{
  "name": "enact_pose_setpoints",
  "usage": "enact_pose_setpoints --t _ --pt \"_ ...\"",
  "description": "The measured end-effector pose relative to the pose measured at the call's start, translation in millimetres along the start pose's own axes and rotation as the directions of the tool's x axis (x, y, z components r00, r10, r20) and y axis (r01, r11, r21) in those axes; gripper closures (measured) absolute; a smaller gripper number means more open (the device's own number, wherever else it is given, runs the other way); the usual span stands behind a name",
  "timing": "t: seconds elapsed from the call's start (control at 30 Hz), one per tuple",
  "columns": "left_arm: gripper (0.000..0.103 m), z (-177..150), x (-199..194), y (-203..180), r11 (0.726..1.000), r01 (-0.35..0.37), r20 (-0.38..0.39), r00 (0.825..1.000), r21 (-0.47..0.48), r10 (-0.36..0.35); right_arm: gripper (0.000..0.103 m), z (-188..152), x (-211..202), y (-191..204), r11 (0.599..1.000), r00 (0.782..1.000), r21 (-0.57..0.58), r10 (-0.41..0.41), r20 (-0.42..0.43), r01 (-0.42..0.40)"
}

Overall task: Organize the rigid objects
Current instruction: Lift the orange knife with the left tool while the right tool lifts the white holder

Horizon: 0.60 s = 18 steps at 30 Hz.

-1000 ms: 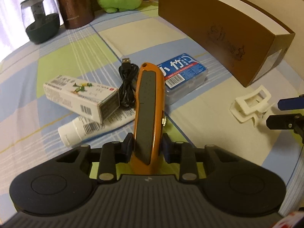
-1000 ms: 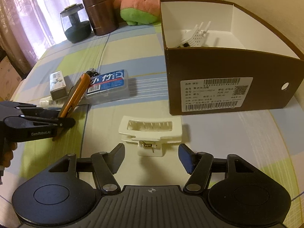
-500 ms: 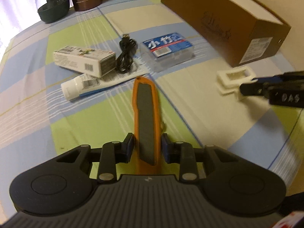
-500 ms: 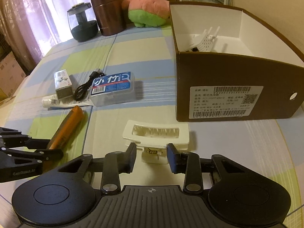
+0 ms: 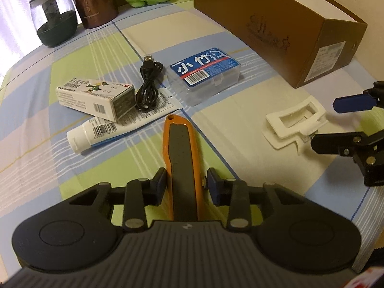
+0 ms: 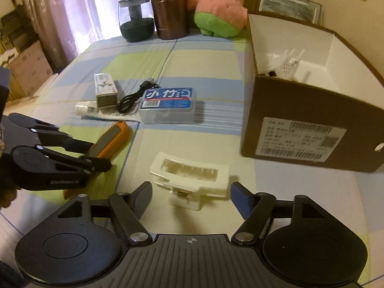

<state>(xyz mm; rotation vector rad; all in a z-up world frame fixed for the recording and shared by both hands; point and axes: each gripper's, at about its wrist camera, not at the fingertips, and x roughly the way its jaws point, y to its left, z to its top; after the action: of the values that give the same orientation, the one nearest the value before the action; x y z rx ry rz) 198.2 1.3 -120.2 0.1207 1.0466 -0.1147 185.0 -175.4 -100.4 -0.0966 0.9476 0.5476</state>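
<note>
Loosely, the left claw [image 5: 186, 184] straddles the orange knife [image 5: 181, 158] (pads apart).

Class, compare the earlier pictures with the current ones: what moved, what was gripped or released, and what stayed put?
The left gripper lowered the orange utility knife onto the cloth and opened, letting it go. The right gripper, which had narrowed around the white hair clip, has spread open again. The clip, brown box and other items stayed put.

Upper left of my right view: a glass lamp [image 6: 136, 21], brown canister [image 6: 169, 10], pink starfish plush [image 6: 222, 9], on checked cloth [image 6: 134, 64].
</note>
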Motion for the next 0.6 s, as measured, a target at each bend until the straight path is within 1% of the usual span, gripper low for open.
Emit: enact_pose_setpoints --t 0.13,0.23,0.33,0.4,0.5,0.6 --pt "0.071 -2.4 -1.5 1.0 1.000 -0.004 -0.004 1.000 -0.011 0.004 0.029 2.0 10.2 -5.5 1.000 1.000 -0.008 0.025 -0.008 -0.025" --pt "0.071 -5.8 -4.1 2.0 1.000 -0.015 -0.007 1.000 -0.013 0.015 0.028 5.4 17.0 -4.9 0.997 1.000 -0.067 0.031 -0.003 -0.031" --pt "0.071 -9.7 -6.4 5.2 0.999 -0.021 -0.009 1.000 -0.036 0.020 0.028 8.3 27.2 -6.0 0.993 0.999 -0.112 0.021 -0.033 -0.025" --pt "0.071 -11.7 -8.1 6.9 0.998 -0.029 -0.014 0.999 -0.050 0.029 0.028 9.7 27.8 -7.8 0.993 0.997 -0.098 0.058 -0.054 -0.063" --pt "0.071 -14.9 -10.5 9.9 0.997 -0.035 -0.019 0.999 -0.071 0.034 0.028 8.3 23.3 -3.6 0.992 0.992 -0.083 0.089 -0.086 -0.096" --pt "0.071 -17.9 -12.5 11.9 0.995 -0.040 -0.024 0.999 -0.088 0.038 0.028 4.6 16.3 5.1 0.979 0.978 -0.080 0.178 -0.110 -0.187"
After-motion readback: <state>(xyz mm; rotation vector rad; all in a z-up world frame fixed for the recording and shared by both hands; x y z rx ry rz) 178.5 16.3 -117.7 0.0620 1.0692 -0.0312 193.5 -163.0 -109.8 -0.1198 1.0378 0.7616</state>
